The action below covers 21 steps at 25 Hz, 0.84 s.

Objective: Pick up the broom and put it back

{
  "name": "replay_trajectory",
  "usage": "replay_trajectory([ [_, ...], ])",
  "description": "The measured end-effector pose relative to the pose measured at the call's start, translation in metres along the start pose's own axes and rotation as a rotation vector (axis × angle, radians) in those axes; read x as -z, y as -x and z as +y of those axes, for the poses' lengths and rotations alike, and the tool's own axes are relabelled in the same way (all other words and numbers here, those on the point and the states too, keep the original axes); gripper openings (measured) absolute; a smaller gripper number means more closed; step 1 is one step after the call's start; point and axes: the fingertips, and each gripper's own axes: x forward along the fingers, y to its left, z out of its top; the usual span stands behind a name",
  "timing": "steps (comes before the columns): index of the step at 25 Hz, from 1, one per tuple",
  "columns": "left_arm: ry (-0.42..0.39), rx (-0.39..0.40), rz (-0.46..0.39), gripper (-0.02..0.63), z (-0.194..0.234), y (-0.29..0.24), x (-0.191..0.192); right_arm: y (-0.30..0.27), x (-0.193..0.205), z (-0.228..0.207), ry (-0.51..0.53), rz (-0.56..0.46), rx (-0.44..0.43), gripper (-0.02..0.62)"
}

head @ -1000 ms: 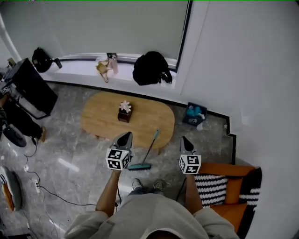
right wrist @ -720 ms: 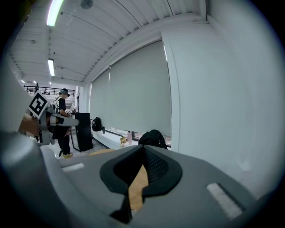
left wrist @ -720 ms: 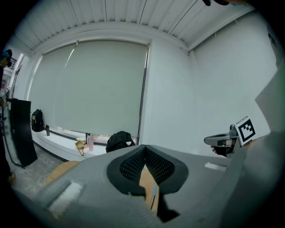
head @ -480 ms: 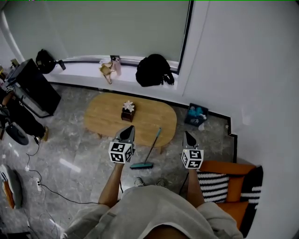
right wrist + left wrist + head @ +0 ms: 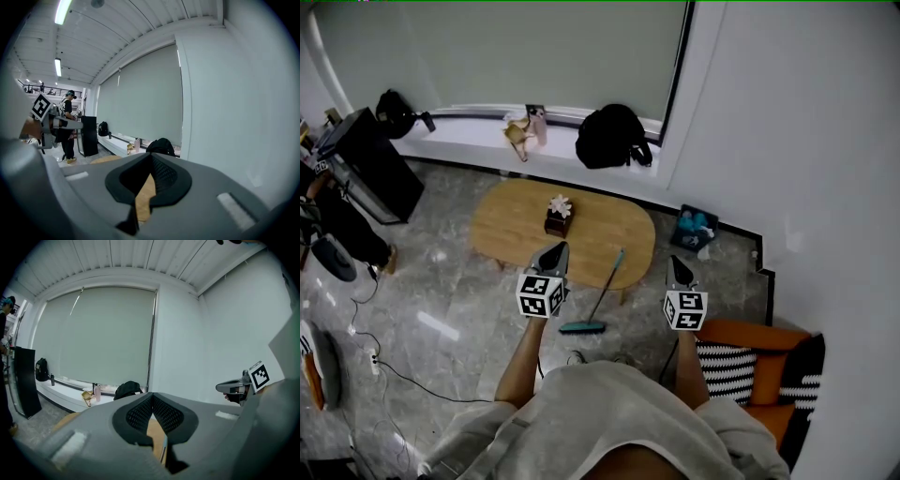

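Both pairs of jaws are pressed together with nothing between them: I see the tips of the left gripper point(image 5: 153, 394) meeting, and those of the right gripper point(image 5: 151, 155) too. Both hang level in front of me, well above the floor point(image 5: 450, 281), touching nothing. The broom point(image 5: 602, 292) sits down between them, its teal head on the floor near my feet and its thin handle tilting up and away to the right, apparently propped on the near edge of the oval wooden table point(image 5: 511, 225). My worry is that prop: if I come in with the jaws closed, or brush the handle sideways before gripping, it could slip off the edge and clatter down flat. Gripping high on the handle may also let the head swing toward the small box point(image 5: 555, 220) on the table or the orange armchair point(image 5: 741, 336) on my right.
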Motion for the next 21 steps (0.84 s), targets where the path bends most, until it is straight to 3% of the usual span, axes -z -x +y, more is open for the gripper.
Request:
replay_trajectory([
  [21, 0.001, -0.008, 0.006, 0.003, 0.0041, 0.0012, 0.0032, -0.0096, -0.0019, 0.0054, 0.022, 0.012, -0.02, 0.0],
])
